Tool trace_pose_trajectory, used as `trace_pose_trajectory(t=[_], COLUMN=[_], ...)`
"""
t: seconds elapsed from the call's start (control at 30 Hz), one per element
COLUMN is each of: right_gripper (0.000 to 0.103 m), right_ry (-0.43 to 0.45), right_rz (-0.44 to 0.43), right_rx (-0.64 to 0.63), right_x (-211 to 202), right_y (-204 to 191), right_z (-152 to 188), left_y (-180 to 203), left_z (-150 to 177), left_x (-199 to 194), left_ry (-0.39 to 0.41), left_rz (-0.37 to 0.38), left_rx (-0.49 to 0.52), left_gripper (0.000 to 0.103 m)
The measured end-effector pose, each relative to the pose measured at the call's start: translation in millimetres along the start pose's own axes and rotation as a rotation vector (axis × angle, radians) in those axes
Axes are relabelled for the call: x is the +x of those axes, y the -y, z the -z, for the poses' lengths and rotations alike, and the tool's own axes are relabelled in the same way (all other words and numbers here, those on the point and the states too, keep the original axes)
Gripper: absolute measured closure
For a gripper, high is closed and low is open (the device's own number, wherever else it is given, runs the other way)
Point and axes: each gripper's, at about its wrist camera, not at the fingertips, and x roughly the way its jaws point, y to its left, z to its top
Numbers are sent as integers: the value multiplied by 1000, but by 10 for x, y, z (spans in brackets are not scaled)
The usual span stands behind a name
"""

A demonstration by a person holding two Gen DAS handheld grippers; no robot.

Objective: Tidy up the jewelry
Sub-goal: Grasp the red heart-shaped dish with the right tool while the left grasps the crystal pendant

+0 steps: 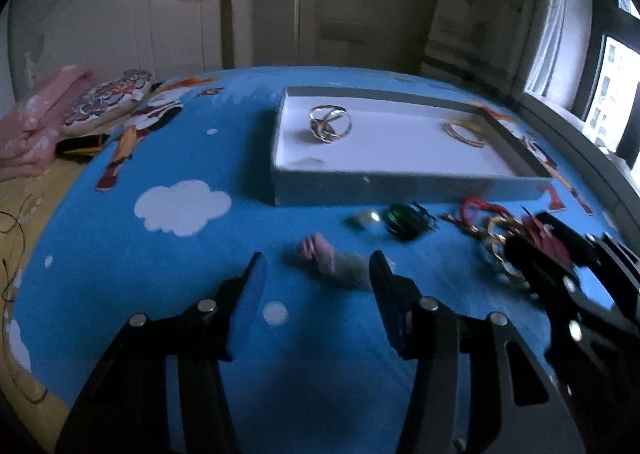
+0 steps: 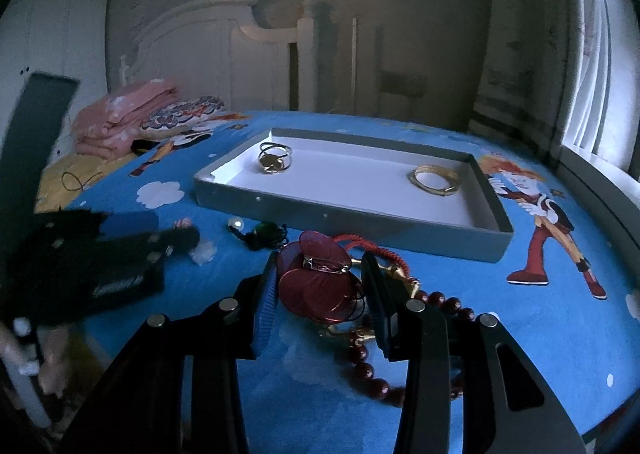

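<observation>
Your left gripper hovered over the bed, jaws about half open and empty, the pink hair clip lying just past the tips at 12 o'clock. Your right gripper had its jaws closed part-way around the red disc ornament, though full pad contact was unclear. The tray sat at 12 o'clock, holding two bangles. Next, I judged, each piece needed lifting into it.
</observation>
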Motion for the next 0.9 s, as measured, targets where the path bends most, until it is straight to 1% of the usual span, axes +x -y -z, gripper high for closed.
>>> trace_pose_trajectory(t=[0.13, 0.17, 0.23, 0.3, 0.4, 0.47, 0.53, 0.57, 0.6, 0.73, 0.83, 0.9], right_gripper=[64, 64, 64, 64, 64, 64, 64, 64, 64, 64, 64, 64], right_ry=[7, 6, 6, 8, 11, 9, 5, 4, 2, 1, -2, -4], right_rz=[4, 4, 5, 6, 8, 6, 2, -1, -5, -31, -38, -36], right_rx=[16, 19, 16, 12, 19, 25, 26, 26, 26, 4, -10, -18], right_x=[-36, -37, -43, -54, -64, -49, -39, -39, -36, -36, -18, -16], right_y=[42, 47, 42, 41, 70, 84, 94, 95, 93, 19, -47, -67], right_z=[-2, -2, 3, 5, 6, 7, 12, 15, 17, 29, 30, 38], left_y=[23, 39, 60, 89, 158, 192, 178, 175, 174, 63, -8, -13], left_z=[91, 89, 66, 8, -63, -64, -34, -4, 20, 100, 76, 53], left_x=[-60, -52, -55, -38, 38, 131, 163, 170, 152, 61, 69, 98], left_ry=[-1, -1, 14, 33, 42, 17, 3, -6, 2, 14, 16, 21], left_rz=[33, 31, 17, 5, -40, -79, -73, -87, -98, -87, -61, -59], left_rx=[-14, -16, -27, -35, -20, -6, -14, -4, 7, -12, -40, -39], left_gripper=[49, 48, 41, 39, 39, 38, 38, 38, 38, 39, 39, 39])
